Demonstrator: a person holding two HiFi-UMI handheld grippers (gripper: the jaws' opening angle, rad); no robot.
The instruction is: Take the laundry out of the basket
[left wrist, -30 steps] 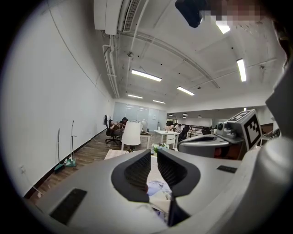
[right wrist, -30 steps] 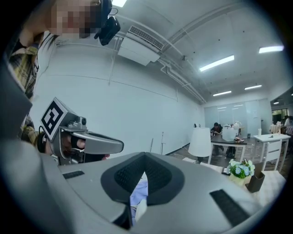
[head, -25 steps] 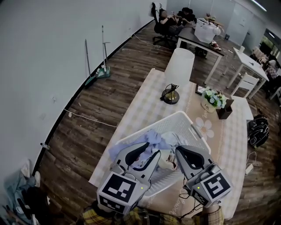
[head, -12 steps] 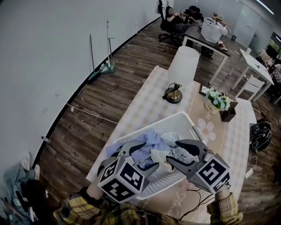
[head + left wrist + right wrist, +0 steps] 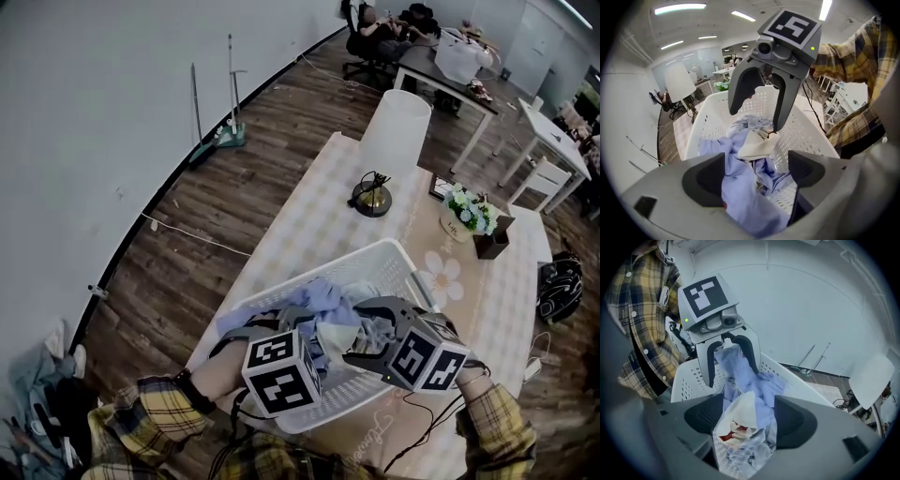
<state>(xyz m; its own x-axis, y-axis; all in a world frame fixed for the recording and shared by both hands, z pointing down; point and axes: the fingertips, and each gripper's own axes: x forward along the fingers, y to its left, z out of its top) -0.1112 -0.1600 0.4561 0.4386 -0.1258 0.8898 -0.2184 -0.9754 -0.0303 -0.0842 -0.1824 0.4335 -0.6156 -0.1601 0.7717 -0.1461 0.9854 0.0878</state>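
Laundry (image 5: pixel 328 305) in the basket (image 5: pixel 375 251), lower centre, lies directly below my left gripper (image 5: pixel 279 321) and right gripper (image 5: pixel 367 330); both jaws, just opened wide, straddle it unclamped.

This looks like an open-plan office or lab with a homely corner set up in it. Strip lights (image 5: pixel 679 8) line the ceiling, and people sit by work desks (image 5: pixel 424 68) and an office chair (image 5: pixel 361 42) at the far end. Nearer, a cloth-covered counter (image 5: pixel 300 225) carries a table lamp (image 5: pixel 396 131) and a flower pot (image 5: pixel 466 214).
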